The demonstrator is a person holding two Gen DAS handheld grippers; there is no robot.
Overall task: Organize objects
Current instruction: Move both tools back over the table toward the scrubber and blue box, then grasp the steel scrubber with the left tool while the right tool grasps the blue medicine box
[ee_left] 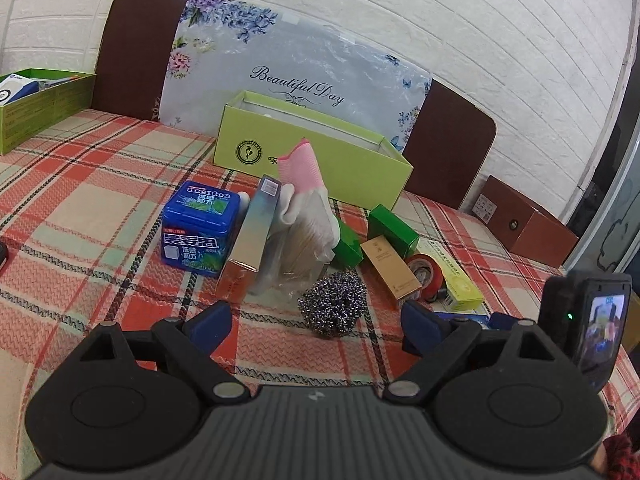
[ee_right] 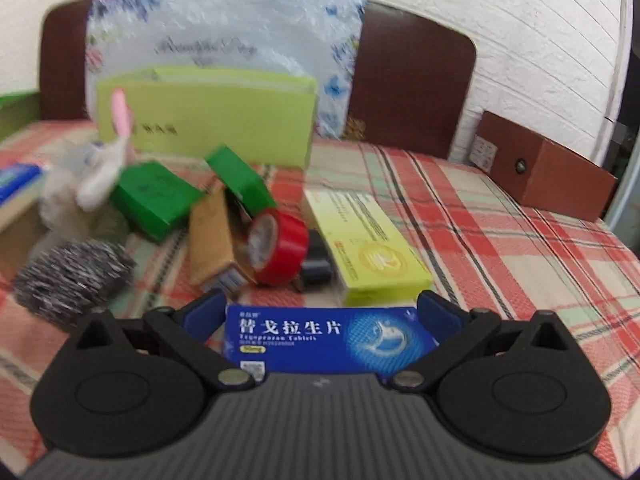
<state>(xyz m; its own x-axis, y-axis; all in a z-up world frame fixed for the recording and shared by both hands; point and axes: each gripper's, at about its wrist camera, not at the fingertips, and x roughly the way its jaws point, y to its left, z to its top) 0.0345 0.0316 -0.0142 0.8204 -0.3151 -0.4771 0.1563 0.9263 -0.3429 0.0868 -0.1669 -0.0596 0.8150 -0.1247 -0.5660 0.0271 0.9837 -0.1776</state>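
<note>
My left gripper (ee_left: 316, 322) is open and empty, just short of a steel wool scrubber (ee_left: 333, 303) on the plaid tablecloth. Behind it lie a blue Mentos tub (ee_left: 198, 229), a tall silver-orange box (ee_left: 250, 236), a pink-cuffed glove on a plastic bag (ee_left: 306, 200), green boxes (ee_left: 394, 226), a tan box (ee_left: 390, 266), red tape (ee_left: 426, 276) and a yellow box (ee_left: 456, 280). My right gripper (ee_right: 320, 320) has its blue pads (ee_right: 438, 316) on both ends of a blue tablet box (ee_right: 332, 338). The open lime-green box (ee_left: 320, 148) stands behind the pile.
A second green box (ee_left: 40, 100) with items inside sits at the far left. A brown box (ee_right: 548, 168) stands at the right by the white brick wall. A floral board (ee_left: 300, 52) leans at the back. The right gripper's camera (ee_left: 592, 328) shows at the left view's right edge.
</note>
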